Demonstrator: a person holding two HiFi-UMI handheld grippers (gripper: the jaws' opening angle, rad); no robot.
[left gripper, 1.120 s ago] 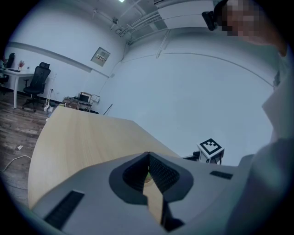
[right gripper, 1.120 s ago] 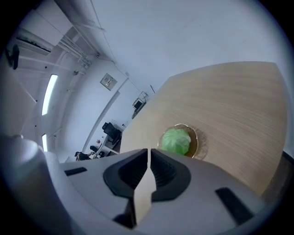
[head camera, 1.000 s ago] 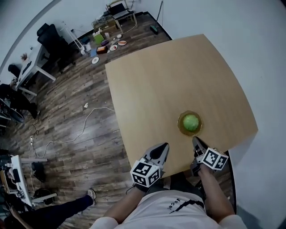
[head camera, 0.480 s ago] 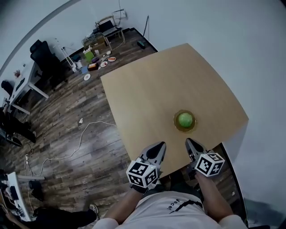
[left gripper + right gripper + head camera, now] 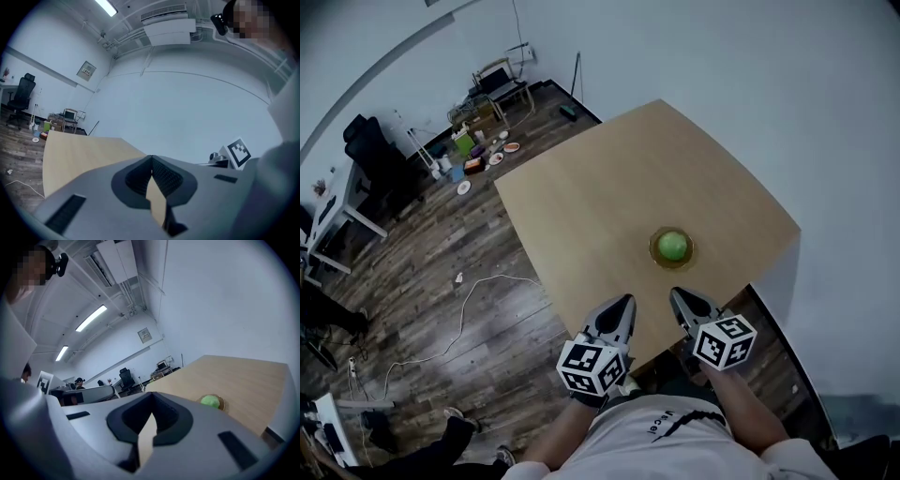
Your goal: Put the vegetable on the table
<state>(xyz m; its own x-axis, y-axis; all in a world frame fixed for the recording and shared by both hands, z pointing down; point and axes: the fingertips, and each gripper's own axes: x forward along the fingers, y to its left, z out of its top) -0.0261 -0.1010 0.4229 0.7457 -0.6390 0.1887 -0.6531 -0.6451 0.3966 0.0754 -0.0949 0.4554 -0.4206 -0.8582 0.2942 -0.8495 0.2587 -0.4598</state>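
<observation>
A round green vegetable point(image 5: 672, 246) lies in a small brown bowl point(image 5: 655, 251) on the wooden table point(image 5: 609, 197), near its front right corner. The right gripper view also shows the vegetable point(image 5: 209, 401), ahead and to the right of the jaws. My left gripper point(image 5: 622, 302) hovers at the table's near edge, shut and empty. My right gripper point(image 5: 675, 295) hangs just short of the bowl, a little to the vegetable's near side, also shut with nothing in it. In each gripper view the jaw tips meet: the left gripper point(image 5: 151, 159) and the right gripper point(image 5: 151, 409).
A pale wall runs close along the table's far and right sides. Dark plank floor point(image 5: 441, 272) with a white cable point(image 5: 478, 309) lies to the left. Office chairs, desks and small clutter point(image 5: 473, 155) stand far left. A person's leg point(image 5: 422, 452) shows at lower left.
The head view has swung, so the table and bowl sit higher and further left in the picture. Both grippers stay shut at the near edge, slightly further back from the bowl.
</observation>
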